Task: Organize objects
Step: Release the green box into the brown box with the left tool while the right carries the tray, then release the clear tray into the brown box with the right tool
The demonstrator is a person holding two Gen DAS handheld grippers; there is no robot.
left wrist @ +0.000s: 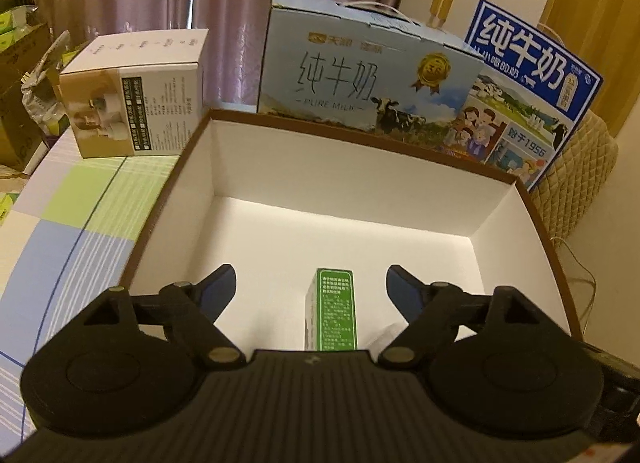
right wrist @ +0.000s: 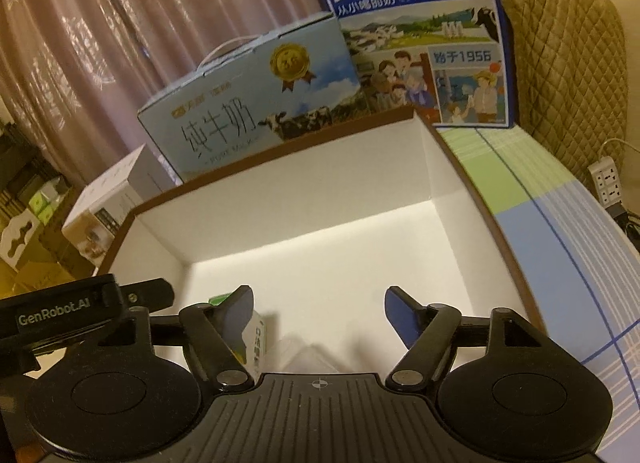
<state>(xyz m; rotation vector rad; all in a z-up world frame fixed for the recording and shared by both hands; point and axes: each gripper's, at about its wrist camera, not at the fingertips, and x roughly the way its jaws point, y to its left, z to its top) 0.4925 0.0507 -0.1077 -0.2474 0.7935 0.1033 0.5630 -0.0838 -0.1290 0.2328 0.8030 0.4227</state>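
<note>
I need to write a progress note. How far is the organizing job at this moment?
Done: the small green carton already stands inside the big white box. In hand: nothing; the left gripper and the right gripper are both open above the box. What is left cannot be judged: the views show no other loose items.

Small green-and-white carton (left wrist: 331, 309) upright inside open white box (left wrist: 240, 167), near its front wall; brown-rimmed box on table

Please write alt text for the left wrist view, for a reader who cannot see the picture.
The left hand-held gripper hangs open over a white-lined brown box, with a small green carton lying inside between its fingers. Behind the box stand a pale blue milk case and a dark blue milk case; a white box sits to the left.
</note>
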